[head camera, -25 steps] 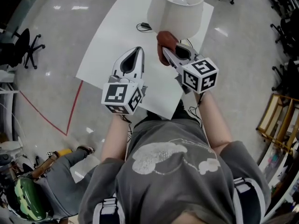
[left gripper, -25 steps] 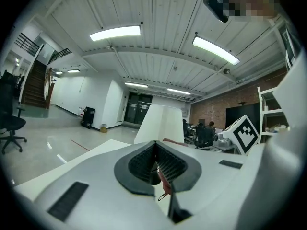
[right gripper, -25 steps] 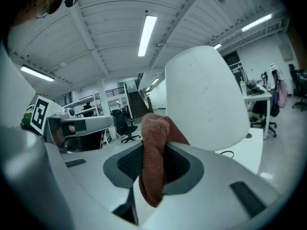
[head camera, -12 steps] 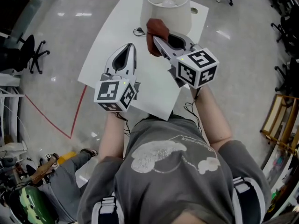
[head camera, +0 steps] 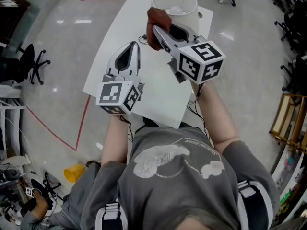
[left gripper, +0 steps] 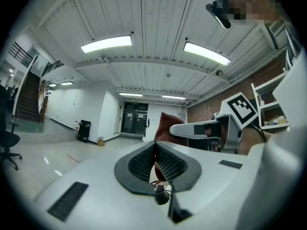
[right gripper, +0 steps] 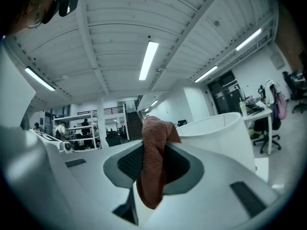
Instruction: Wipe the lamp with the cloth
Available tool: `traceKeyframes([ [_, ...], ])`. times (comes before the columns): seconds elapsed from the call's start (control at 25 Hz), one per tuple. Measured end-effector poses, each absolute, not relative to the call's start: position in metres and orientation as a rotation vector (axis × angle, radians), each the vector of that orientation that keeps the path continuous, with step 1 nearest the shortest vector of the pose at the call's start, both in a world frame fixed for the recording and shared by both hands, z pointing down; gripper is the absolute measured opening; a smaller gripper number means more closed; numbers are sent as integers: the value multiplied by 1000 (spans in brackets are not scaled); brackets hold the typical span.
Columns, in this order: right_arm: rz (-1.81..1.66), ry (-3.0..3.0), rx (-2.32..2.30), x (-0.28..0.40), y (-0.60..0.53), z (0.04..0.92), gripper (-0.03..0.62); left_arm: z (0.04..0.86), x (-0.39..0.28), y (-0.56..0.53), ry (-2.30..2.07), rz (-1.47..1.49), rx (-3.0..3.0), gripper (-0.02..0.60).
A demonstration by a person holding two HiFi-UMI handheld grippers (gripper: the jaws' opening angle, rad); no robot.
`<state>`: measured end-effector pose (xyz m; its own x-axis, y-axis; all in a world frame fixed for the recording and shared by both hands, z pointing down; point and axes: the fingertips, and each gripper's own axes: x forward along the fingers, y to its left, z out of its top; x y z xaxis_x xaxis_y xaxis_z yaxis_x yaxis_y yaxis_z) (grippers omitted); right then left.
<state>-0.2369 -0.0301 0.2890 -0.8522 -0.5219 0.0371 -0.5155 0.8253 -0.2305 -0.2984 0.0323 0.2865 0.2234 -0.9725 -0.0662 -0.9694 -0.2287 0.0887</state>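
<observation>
A white lamp shade [head camera: 176, 1] stands at the far end of the white table [head camera: 115, 37]. My right gripper [head camera: 157, 29] is shut on a reddish-brown cloth [head camera: 155, 19], which presses against the left side of the shade. In the right gripper view the cloth [right gripper: 153, 162] hangs between the jaws with the shade [right gripper: 216, 133] just behind it. My left gripper [head camera: 134, 46] hovers over the table, left of the lamp, shut with nothing in it. From the left gripper view I see the cloth [left gripper: 164, 122] and the right gripper [left gripper: 201, 128] ahead of the shut jaws.
A black cable with a switch [head camera: 142, 37] lies on the table by the lamp's foot. Office chairs [head camera: 26, 56] stand on the floor at the left and at the top right. A wooden shelf [head camera: 288, 123] is at the right edge.
My right gripper has carried the cloth from the shade's lower front edge up and round to its left side. The left gripper has hardly moved.
</observation>
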Motion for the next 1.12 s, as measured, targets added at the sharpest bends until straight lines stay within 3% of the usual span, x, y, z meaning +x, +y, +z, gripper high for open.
traceKeyframes([
  [0.68,-400,2833,-1097,-278,-59,290,92,299,-348,10,-1774,-198,2491,8],
  [1.12,-497,2875,-1107,-276,-41,342,92,321,-354,4,-1728,-170,2471,8],
])
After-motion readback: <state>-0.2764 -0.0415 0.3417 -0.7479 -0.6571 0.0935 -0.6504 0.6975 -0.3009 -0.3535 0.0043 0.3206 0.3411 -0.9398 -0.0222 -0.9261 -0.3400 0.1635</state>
